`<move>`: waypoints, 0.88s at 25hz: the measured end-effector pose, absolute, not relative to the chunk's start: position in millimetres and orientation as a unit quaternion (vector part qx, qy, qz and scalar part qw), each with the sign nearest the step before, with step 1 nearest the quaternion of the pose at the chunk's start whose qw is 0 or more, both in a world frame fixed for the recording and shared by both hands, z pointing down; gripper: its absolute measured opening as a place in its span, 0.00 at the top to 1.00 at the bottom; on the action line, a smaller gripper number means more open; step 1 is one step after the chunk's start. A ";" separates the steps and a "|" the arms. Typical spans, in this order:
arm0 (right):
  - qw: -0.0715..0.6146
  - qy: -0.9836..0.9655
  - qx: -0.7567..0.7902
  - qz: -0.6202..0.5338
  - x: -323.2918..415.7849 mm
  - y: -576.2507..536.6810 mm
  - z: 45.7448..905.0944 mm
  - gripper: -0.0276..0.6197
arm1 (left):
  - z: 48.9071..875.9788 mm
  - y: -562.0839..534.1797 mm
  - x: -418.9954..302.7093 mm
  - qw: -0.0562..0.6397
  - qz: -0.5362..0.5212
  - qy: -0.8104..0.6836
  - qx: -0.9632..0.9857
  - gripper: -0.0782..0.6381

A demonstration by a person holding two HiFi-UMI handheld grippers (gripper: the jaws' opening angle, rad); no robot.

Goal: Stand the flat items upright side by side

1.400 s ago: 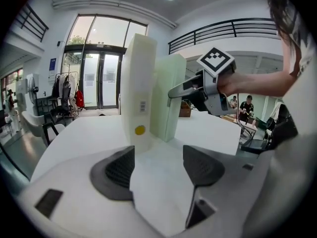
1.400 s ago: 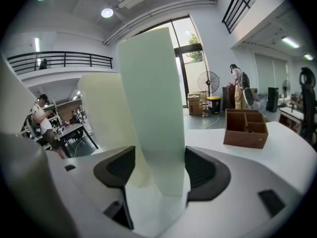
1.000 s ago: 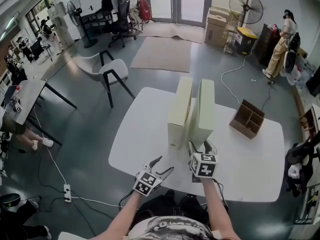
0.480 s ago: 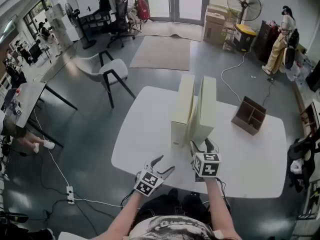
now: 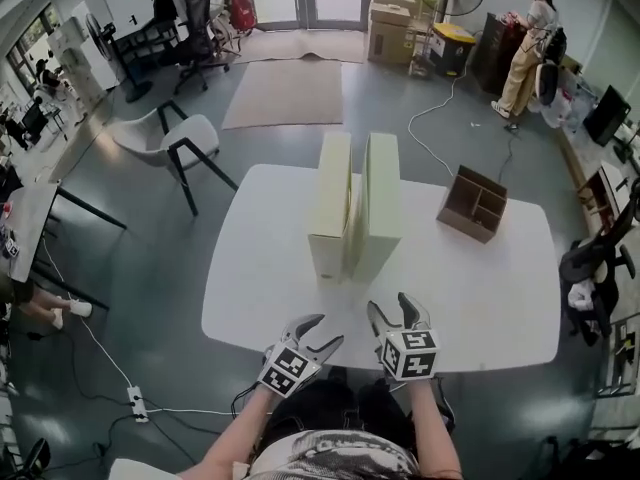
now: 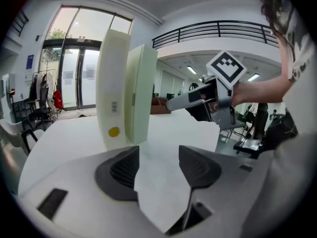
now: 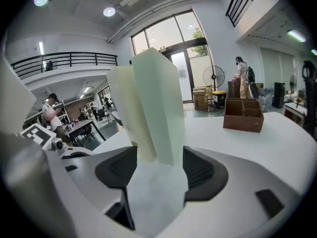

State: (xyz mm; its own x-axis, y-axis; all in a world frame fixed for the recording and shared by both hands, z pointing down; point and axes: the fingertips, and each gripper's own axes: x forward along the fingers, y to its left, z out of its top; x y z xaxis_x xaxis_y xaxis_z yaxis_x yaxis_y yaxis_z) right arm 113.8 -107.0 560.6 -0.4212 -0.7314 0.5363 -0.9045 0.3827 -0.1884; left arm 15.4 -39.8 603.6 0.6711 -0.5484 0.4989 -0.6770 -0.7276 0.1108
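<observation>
Head view: two flat boxes stand upright side by side mid-table, left gripper empty with jaws just narrowing, right gripper half-open and empty, so one stray nudge could topple both!

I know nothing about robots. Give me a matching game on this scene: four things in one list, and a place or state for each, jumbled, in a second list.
Things:
1. cream boxes
2. brown wooden tray
3. right tool
4. white chair

Places or states:
A. on the floor, beyond the left side of the table
B. jaws apart, gripping nothing
C. standing upright, side by side
D. on the table, to the right of the boxes

Pairs: 1-C, 2-D, 3-B, 4-A
</observation>
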 end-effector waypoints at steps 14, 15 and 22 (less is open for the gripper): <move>0.178 -0.766 0.547 0.285 196.2 -2.3 589.8 0.57 | 603.7 -3.4 107.1 0.122 0.224 -0.214 0.943 0.57; 0.176 -0.767 0.546 0.285 197.6 4.5 588.7 0.57 | 602.8 1.0 110.2 0.121 0.223 -0.213 0.943 0.58; 0.139 -0.785 0.539 0.273 199.3 58.2 570.0 0.64 | 587.0 51.2 123.2 0.121 0.206 -0.221 0.946 0.59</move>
